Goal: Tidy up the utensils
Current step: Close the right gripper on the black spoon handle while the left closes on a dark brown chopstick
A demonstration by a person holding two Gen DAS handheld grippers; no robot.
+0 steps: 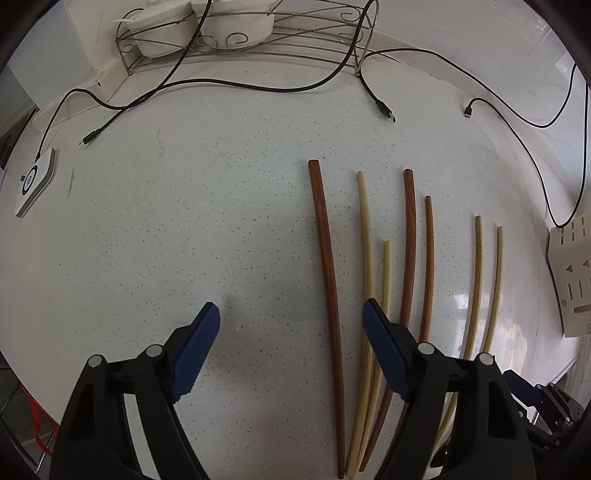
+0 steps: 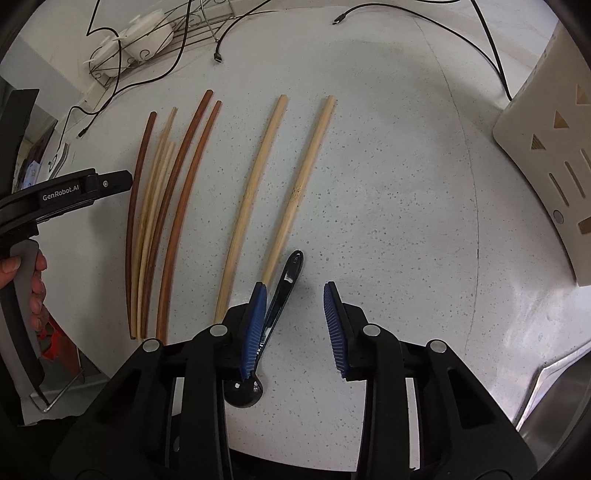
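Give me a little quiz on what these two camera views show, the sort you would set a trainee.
1. True or false: the black spoon lies between the fingers of the right gripper.
2. How many dark brown chopsticks lie on the counter? A: two. B: three. C: five.
3. What sits in the wire rack at the back of the counter?

Key: 1, true, though only one pad touches its handle. 2, B. 3, white dishes.
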